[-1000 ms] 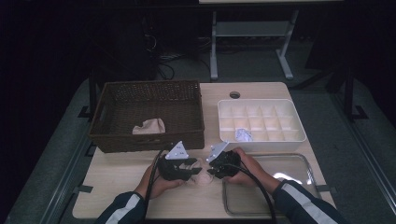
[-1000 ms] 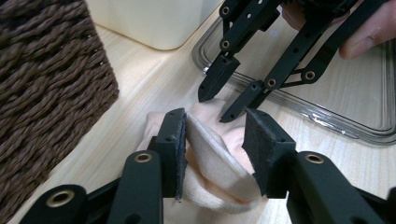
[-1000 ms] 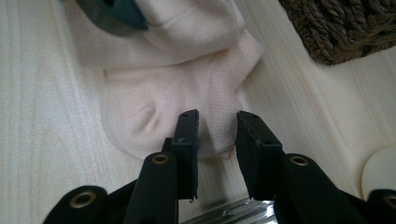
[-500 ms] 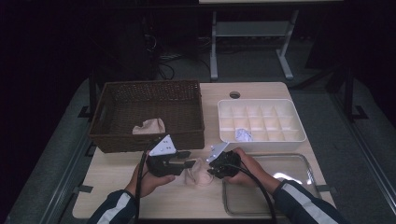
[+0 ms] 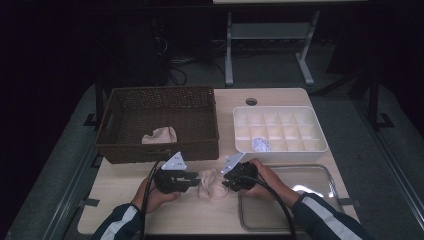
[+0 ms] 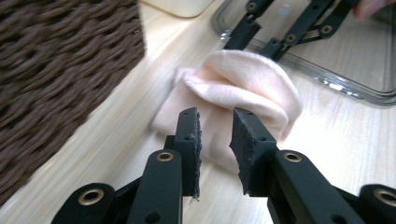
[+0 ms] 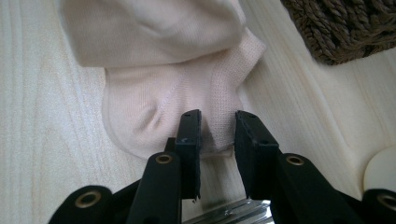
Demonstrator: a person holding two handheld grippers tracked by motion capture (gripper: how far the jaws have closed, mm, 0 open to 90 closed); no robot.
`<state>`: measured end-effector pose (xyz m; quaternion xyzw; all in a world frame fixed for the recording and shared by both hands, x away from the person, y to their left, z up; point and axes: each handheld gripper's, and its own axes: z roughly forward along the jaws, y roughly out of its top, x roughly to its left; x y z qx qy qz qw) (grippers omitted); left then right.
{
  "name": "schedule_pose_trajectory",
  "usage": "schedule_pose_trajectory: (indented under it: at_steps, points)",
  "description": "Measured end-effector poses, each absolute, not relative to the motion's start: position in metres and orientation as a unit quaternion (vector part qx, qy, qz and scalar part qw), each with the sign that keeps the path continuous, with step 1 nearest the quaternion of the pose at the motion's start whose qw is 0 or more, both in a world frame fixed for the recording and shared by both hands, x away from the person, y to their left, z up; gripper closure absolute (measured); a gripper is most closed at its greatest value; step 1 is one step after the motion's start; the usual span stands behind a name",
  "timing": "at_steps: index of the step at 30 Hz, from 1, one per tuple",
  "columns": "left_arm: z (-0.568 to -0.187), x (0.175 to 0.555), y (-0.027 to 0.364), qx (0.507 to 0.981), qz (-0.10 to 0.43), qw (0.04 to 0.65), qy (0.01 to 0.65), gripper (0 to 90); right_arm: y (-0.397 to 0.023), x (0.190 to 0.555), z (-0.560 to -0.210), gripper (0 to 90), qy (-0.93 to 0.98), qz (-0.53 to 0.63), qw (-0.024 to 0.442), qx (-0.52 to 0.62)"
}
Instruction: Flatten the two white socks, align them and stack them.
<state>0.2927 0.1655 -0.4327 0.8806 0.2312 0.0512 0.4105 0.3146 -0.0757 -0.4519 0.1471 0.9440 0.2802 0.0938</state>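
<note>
1. Wooden table [image 5: 165,212] takes up most of the high view, with a dark wicker basket [image 5: 159,150] at the back left; a second pale sock [image 5: 160,135] lies inside it, something neither gripper view lets you see.
2. Back right stands a white divided box [image 5: 320,140], with a crumpled white thing [image 5: 260,145] in one front compartment. A clear tray [image 5: 320,175] sits in front of it.
3. Between the two hands, near the table's front edge, lies a pale pink sock [image 5: 212,184], folded over itself.
4. From the left gripper [image 6: 215,133] view, the jaws have just been closing; they stand narrow, the sock's edge between them, grip uncertain.
5. From the right gripper [image 7: 217,128] view, the jaws stand narrow at the sock's ribbed edge; whether they pinch it, I cannot tell.
6. No readable writing anywhere.
</note>
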Motion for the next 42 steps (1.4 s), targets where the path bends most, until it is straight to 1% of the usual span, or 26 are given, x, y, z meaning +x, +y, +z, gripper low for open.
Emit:
schedule_pose_trajectory:
  at_steps: [5,7,10,13,14,16,19,23,27,28,29,31,32,36,37,40,42]
  points:
    - [-0.431,0.288,0.142,0.881,0.061,0.422,0.205,70.9,-0.075,0.314,-0.452,70.8,0.943,0.282,0.093,0.151]
    - [-0.435,0.288,0.136,0.889,0.065,0.407,0.200,69.4,-0.075,0.314,-0.452,69.6,0.943,0.282,0.092,0.150]
    - [-0.434,0.287,0.138,0.894,0.078,0.394,0.198,65.4,-0.079,0.317,-0.447,66.9,0.944,0.282,0.090,0.147]
    - [-0.426,0.287,0.153,0.885,0.093,0.400,0.221,55.9,-0.087,0.317,-0.435,65.8,0.939,0.296,0.091,0.150]
    - [-0.426,0.287,0.158,0.884,0.085,0.398,0.229,53.7,-0.090,0.317,-0.430,66.2,0.936,0.302,0.095,0.153]
    - [-0.431,0.286,0.164,0.880,0.076,0.396,0.250,47.2,-0.094,0.316,-0.421,69.0,0.930,0.315,0.104,0.159]
    - [-0.438,0.285,0.164,0.883,0.068,0.383,0.262,40.7,-0.096,0.311,-0.407,73.9,0.914,0.353,0.104,0.169]
    - [-0.452,0.286,0.155,0.888,0.064,0.365,0.271,35.6,-0.083,0.299,-0.404,80.4,0.913,0.369,0.100,0.140]
    - [-0.460,0.289,0.152,0.894,0.061,0.351,0.271,36.0,-0.068,0.292,-0.411,84.0,0.919,0.361,0.105,0.117]
    - [-0.461,0.289,0.151,0.897,0.063,0.348,0.267,37.1,-0.066,0.292,-0.415,83.9,0.923,0.350,0.107,0.115]
    - [-0.462,0.289,0.152,0.896,0.062,0.350,0.267,37.0,-0.064,0.294,-0.419,83.7,0.927,0.338,0.116,0.114]
    - [-0.463,0.290,0.152,0.894,0.061,0.352,0.272,36.6,-0.064,0.296,-0.423,82.8,0.930,0.328,0.118,0.114]
    - [-0.463,0.289,0.153,0.894,0.058,0.352,0.271,37.7,-0.064,0.301,-0.431,81.9,0.935,0.317,0.102,0.124]
    - [-0.463,0.289,0.154,0.893,0.058,0.354,0.272,37.7,-0.064,0.303,-0.442,80.9,0.946,0.278,0.116,0.121]
    - [-0.463,0.290,0.155,0.893,0.060,0.353,0.274,37.1,-0.066,0.304,-0.446,80.7,0.950,0.269,0.102,0.122]
    - [-0.464,0.290,0.156,0.892,0.064,0.354,0.273,36.9,-0.068,0.305,-0.447,80.5,0.948,0.274,0.097,0.126]
    - [-0.464,0.290,0.156,0.892,0.064,0.354,0.273,36.3,-0.067,0.304,-0.446,78.5,0.948,0.274,0.106,0.123]
